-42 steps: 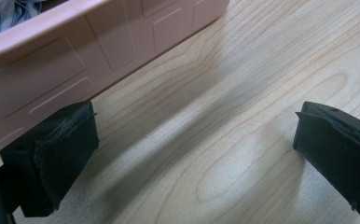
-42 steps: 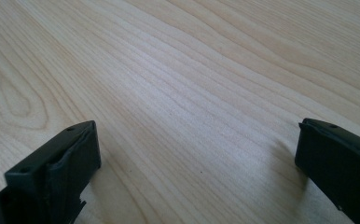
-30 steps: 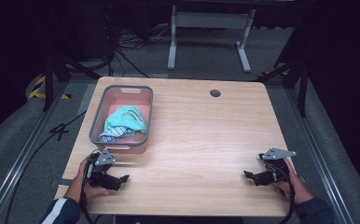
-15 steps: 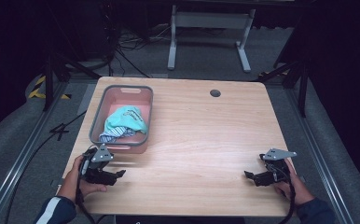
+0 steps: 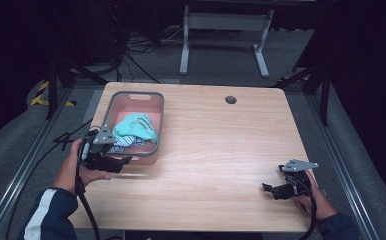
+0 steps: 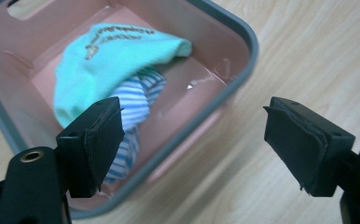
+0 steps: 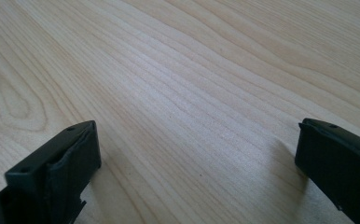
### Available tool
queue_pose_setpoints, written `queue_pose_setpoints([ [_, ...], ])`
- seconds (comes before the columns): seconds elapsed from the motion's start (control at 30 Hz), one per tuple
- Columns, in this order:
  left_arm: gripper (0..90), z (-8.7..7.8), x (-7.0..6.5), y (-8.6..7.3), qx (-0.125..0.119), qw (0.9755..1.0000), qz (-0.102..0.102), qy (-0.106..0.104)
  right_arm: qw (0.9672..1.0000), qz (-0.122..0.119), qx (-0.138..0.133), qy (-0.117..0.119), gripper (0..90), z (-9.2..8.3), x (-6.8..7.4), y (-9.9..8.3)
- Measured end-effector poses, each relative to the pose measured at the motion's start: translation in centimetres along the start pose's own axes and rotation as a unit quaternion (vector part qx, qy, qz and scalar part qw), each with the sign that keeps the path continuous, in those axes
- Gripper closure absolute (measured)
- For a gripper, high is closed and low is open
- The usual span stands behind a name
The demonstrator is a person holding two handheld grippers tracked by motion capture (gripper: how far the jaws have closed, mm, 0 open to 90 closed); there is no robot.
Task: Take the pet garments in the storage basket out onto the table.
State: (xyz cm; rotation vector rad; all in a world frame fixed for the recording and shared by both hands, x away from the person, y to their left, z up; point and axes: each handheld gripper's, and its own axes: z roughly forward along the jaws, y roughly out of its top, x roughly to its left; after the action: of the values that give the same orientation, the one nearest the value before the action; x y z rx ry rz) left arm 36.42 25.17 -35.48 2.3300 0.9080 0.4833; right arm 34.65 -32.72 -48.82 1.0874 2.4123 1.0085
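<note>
table [image 5: 221, 150]: matt wood grain | basket [image 6: 243, 60]: glossy plastic | sock [image 6: 117, 51]: knit cloth

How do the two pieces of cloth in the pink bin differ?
The mint-green cloth is a plain colour with small gold lettering; the striped cloth is blue and white. The green one lies on top, the striped one partly under it, nearer the bin's near wall. Both are crumpled inside the bin.

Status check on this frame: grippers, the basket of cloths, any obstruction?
Left gripper open, above basket corner. Right gripper open, empty, low over table. Cloths inside basket. Nothing obstructing.
</note>
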Motion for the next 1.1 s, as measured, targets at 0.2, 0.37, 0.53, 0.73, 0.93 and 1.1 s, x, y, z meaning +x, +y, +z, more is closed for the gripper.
queue_pose_setpoints([
  [0.2,19.8,1.0,1.8,1.9,0.026,0.9996,-0.010,0.005,1.0000,0.000,0.000,0.000,0.5,0.0,0.0,0.0],
  [0.37,19.0,3.0,3.4,3.6,0.065,0.9977,-0.018,0.006,1.0000,0.001,0.000,0.000,0.5,0.0,0.0,0.0],
  [0.53,19.2,5.3,4.7,4.6,0.100,0.9948,-0.019,0.000,1.0000,0.001,0.000,0.000,0.5,0.0,0.0,0.0],
  [0.73,19.2,9.6,6.3,4.7,0.161,0.9857,-0.039,-0.033,1.0000,0.002,0.000,-0.001,0.5,0.0,0.0,0.0],
  [0.93,20.1,13.1,6.8,4.6,0.210,0.9760,-0.049,-0.029,1.0000,0.003,0.000,-0.005,0.5,-0.1,0.0,-0.1],
  [1.1,20.9,14.9,7.0,4.8,0.268,0.9615,-0.059,0.002,1.0000,0.005,-0.001,-0.007,0.5,-0.1,0.0,-0.1],
])
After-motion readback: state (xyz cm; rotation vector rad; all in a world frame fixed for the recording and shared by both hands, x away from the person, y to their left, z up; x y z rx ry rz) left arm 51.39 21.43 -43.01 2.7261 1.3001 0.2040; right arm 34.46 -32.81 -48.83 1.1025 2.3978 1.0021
